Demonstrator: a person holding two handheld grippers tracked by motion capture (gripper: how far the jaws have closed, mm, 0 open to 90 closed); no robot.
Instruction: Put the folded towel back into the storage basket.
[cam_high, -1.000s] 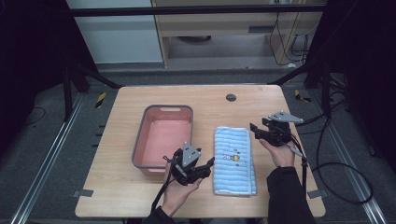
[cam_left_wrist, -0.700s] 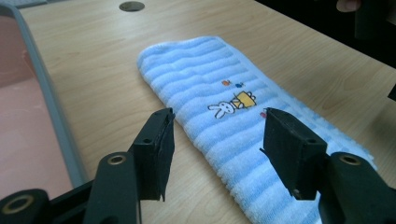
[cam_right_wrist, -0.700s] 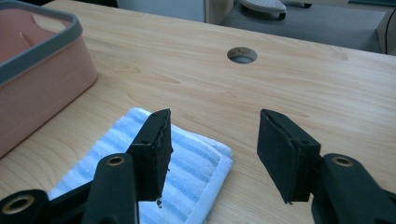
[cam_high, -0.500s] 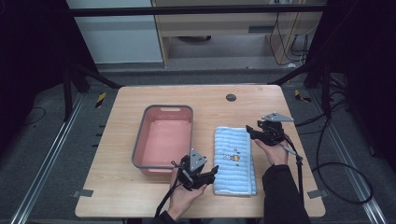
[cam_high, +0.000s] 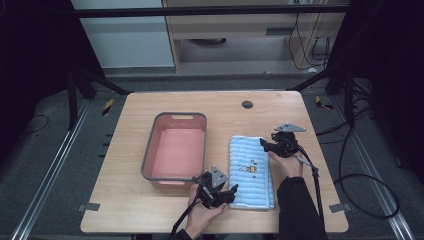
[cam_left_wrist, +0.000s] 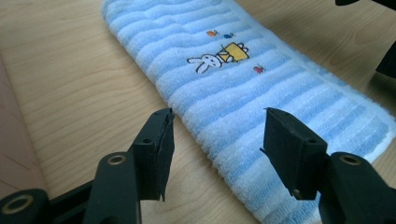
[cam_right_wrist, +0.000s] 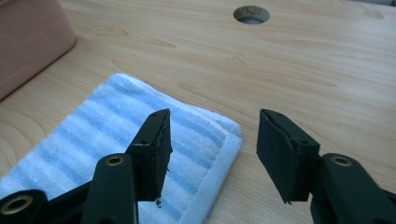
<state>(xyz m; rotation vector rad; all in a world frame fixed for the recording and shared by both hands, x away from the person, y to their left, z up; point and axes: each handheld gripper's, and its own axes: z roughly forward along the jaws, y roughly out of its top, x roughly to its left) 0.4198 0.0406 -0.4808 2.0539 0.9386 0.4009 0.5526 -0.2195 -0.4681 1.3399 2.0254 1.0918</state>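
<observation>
A: Towel (cam_high: 251, 171), folded, pale blue with white stripes and a small rabbit picture (cam_left_wrist: 218, 59) stitched on it. It lies flat on the table (cam_high: 130, 210), directly ahead of both grippers and between them.

B: And the grippers themselves?

A: Left gripper (cam_high: 220, 194) sits at the towel's near left corner, jaws spread wide and empty. In the left gripper view the towel's long edge runs up between the jaws, the left jaw over bare wood and the right jaw over cloth. Right gripper (cam_high: 266, 145) is at the far right corner, jaws also parted with nothing in them; in the right gripper view the white-bordered corner (cam_right_wrist: 229, 133) lies just ahead of the gap, partly under the left jaw.

B: How would you expect it to handle?

A: Soft and light, I'd judge, a limp terry cloth with no stiffness. Lifted by one point it would sag and the fold would likely fall open. The pile should give the pads good friction, so slipping is a small worry.

B: Where to take hold, then?

A: At the corners each gripper already faces, pinching all layers together at the hem, where the cloth is thickest. The jaws need to come low enough that one slides under the edge, or they will only nip the top layer.

B: Anything beside them?

A: A pink plastic basin (cam_high: 149, 162), empty, just to the left of the left gripper
</observation>
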